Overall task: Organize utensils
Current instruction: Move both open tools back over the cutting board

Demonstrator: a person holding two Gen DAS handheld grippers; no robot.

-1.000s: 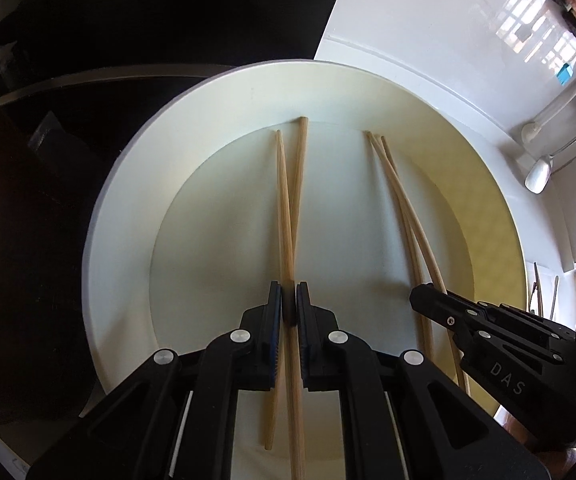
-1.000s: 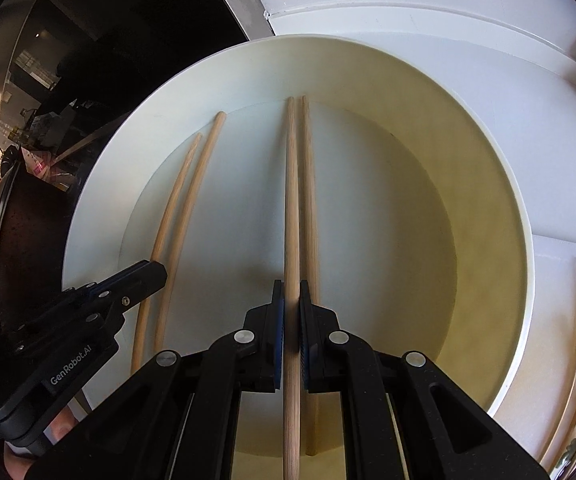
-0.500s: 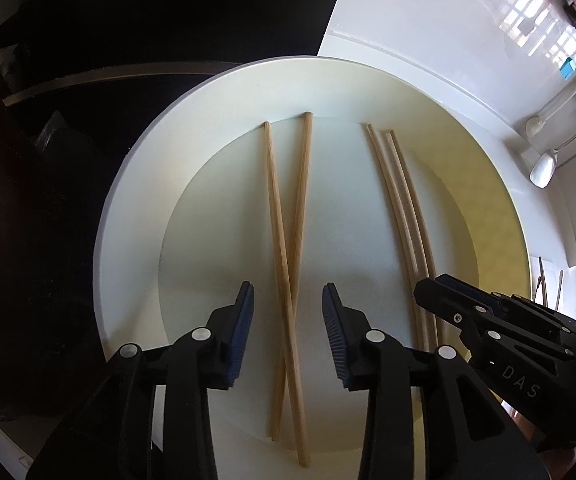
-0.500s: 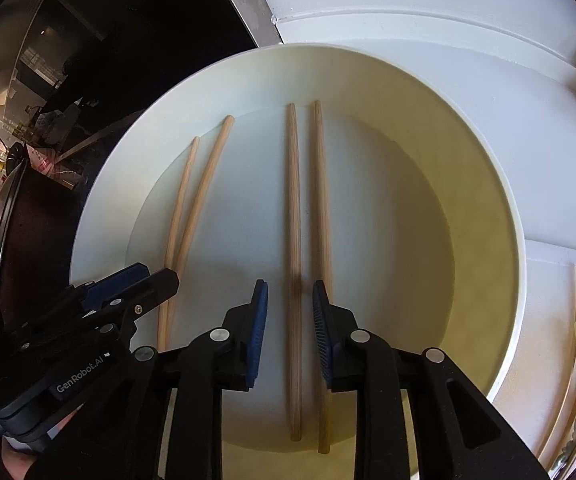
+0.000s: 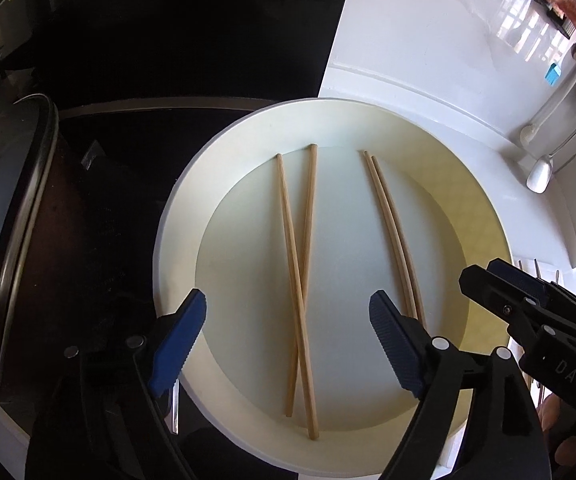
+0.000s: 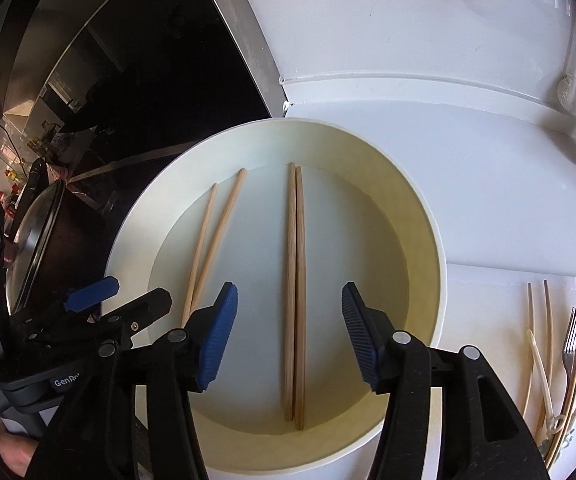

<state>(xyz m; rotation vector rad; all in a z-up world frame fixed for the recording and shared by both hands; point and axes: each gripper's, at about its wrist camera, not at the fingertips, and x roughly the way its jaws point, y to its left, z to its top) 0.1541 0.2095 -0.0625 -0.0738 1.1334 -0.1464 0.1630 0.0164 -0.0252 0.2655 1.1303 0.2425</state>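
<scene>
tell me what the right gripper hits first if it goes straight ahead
Probably the parallel chopsticks, lying on the plate between the open right gripper jaws; depth is unclear, so the height above them is uncertain.

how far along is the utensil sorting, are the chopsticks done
Done: two chopstick pairs lie on the plate, the crossed pair and the parallel pair. In hand: nothing; the left gripper and right gripper are both open above them. Left: the fork and other utensils beside the plate, apparently unsorted.

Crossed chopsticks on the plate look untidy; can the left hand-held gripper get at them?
Probably yes: the left hand-held gripper is open, straddling the crossed chopsticks, nothing between.
</scene>
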